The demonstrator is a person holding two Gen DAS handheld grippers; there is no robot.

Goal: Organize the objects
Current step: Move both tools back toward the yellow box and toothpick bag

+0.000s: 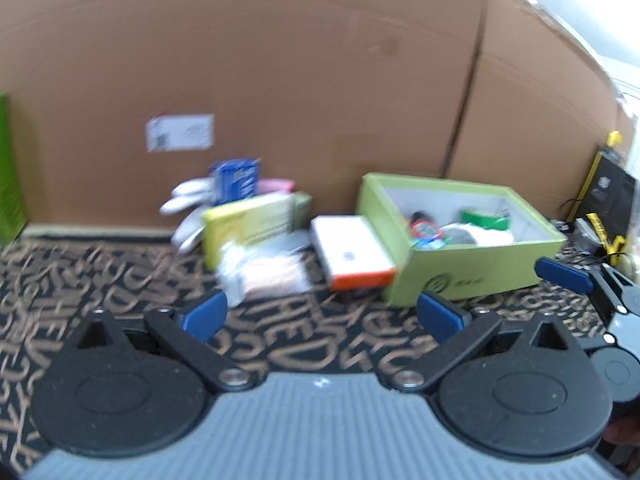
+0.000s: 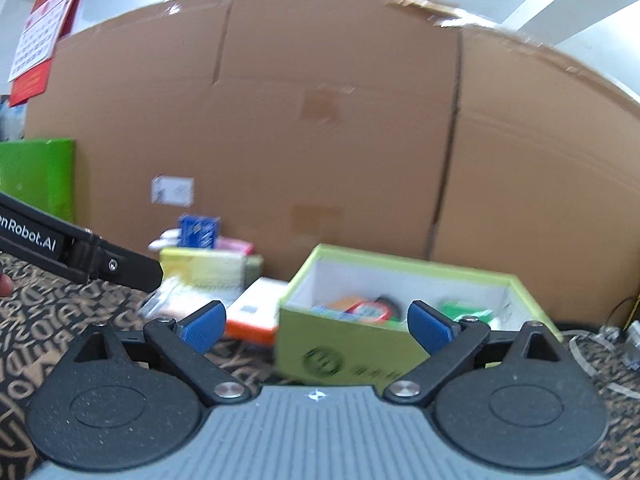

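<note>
An open light-green box (image 1: 460, 276) (image 2: 348, 356) stands on the patterned cloth and holds several small items, among them a green one (image 1: 484, 220). Left of it lie a white and orange box (image 1: 352, 256) (image 2: 256, 316), a yellow-green box (image 1: 248, 220) (image 2: 208, 268), a clear packet (image 1: 264, 272), a blue pack (image 1: 234, 178) (image 2: 199, 232), a pink item (image 1: 276, 186) and white pieces (image 1: 188, 204). My left gripper (image 1: 320, 316) is open and empty, short of the pile. My right gripper (image 2: 316, 322) is open and empty, in front of the green box.
A large cardboard wall (image 1: 320, 80) (image 2: 320, 120) stands behind everything. A green panel (image 2: 36, 176) is at the far left. Black and yellow packaging (image 1: 604, 192) and cables (image 2: 608, 344) lie at the right. The right gripper's blue fingers (image 1: 564, 276) show in the left wrist view.
</note>
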